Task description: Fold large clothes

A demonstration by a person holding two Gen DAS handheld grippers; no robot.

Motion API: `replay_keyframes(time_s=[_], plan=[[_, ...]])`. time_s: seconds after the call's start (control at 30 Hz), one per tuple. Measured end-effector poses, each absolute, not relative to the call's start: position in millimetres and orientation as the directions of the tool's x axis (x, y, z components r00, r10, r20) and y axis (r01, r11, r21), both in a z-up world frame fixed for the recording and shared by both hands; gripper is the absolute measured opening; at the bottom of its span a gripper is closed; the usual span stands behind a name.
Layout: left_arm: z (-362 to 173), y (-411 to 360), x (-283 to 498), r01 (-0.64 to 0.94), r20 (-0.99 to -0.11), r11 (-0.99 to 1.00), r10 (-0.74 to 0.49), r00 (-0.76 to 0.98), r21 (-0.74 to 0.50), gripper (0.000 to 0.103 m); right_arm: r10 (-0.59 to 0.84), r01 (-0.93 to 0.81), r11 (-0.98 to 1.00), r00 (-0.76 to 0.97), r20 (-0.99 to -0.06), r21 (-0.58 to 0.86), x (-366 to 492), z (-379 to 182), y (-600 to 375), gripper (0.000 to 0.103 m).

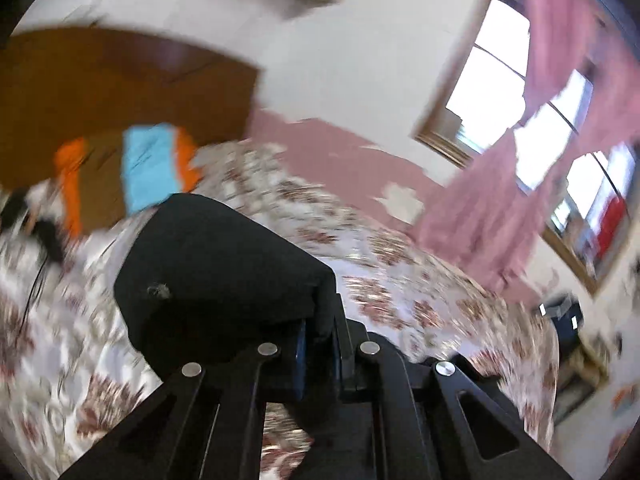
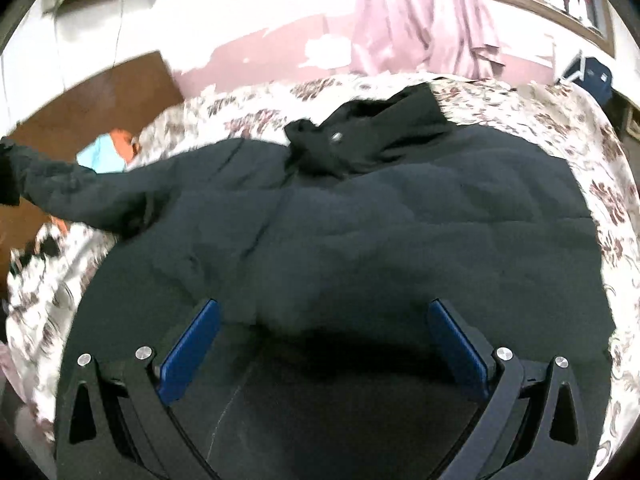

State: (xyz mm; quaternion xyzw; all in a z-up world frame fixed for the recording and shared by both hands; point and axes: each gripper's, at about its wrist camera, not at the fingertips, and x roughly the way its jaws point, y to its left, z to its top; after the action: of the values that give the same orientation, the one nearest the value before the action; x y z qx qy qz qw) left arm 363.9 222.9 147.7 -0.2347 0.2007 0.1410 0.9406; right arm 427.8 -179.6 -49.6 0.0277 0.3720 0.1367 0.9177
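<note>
A large black padded jacket (image 2: 400,232) lies spread on the flowered bedspread (image 2: 580,136), collar (image 2: 360,136) toward the far side. Its left sleeve (image 2: 80,192) is stretched out and lifted to the left. My left gripper (image 1: 320,344) is shut on the black sleeve cuff (image 1: 216,272) and holds it up above the bed. My right gripper (image 2: 324,336) is open, its blue pads (image 2: 192,352) wide apart just above the jacket's lower body, holding nothing.
A brown wooden headboard (image 1: 120,92) stands at the left with blue and orange cloth (image 1: 148,168) by it. Pink curtains (image 1: 560,128) hang at windows behind the bed. A dark box (image 2: 592,76) sits at the far right.
</note>
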Motion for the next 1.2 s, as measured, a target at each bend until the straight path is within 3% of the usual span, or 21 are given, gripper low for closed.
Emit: replay_keyframes(time_s=[0.17,0.3,0.47,0.7,0.87,0.93,0.97,1.03,1.07,1.2], plan=[[176.6,140.1,388.4,-0.173,-0.425,0.952,0.052,0.904,-0.251,0.01,0.257,-0.171,0.966,0.724,-0.64,0.195,418.8,-40.2,-211.8,0.102],[169.9,65.5,407.6,-0.045,-0.488,0.992,-0.02,0.873,-0.12,0.01,0.238,-0.123,0.967,0.741,-0.627,0.221,412.5,-40.4,-237.0,0.102],[139.6,-1.3,422.1,0.1,-0.54,0.991,-0.133,0.831,-0.089,0.01,0.156,-0.037,0.979,0.766,-0.624,0.199,402.4,-43.2,-269.3,0.102],[58.5,-68.3,427.4,0.326,-0.661,0.933,-0.34,0.669,-0.15,0.01,0.117,0.024,0.978,0.759,-0.64,0.207,400.5,-50.7,-305.2,0.102],[3.3,-98.2,415.3,0.429,-0.75,0.888,-0.395,0.531,-0.163,0.013,0.136,0.043,0.968,0.738,-0.661,0.247,401.9,-64.5,-321.1,0.102],[-10.0,-95.7,409.7,0.436,-0.762,0.882,-0.406,0.505,-0.18,0.018,0.165,0.04,0.959,0.728,-0.665,0.282,404.5,-70.5,-324.7,0.102],[-15.3,-93.3,406.3,0.443,-0.76,0.873,-0.426,0.491,-0.203,0.028,0.18,0.039,0.953,0.723,-0.667,0.3,406.2,-73.5,-326.2,0.102],[-23.4,-85.2,402.6,0.44,-0.736,0.854,-0.482,0.475,-0.276,0.064,0.211,0.039,0.94,0.714,-0.668,0.339,409.6,-79.8,-327.8,0.102],[-25.7,-84.7,401.5,0.431,-0.72,0.847,-0.506,0.474,-0.311,0.091,0.221,0.04,0.936,0.71,-0.669,0.351,410.6,-83.7,-327.4,0.102],[-27.4,-62.6,389.7,0.397,-0.659,0.823,-0.566,0.496,-0.407,0.098,0.248,0.043,0.92,0.705,-0.664,0.389,412.0,-91.6,-324.4,0.102]])
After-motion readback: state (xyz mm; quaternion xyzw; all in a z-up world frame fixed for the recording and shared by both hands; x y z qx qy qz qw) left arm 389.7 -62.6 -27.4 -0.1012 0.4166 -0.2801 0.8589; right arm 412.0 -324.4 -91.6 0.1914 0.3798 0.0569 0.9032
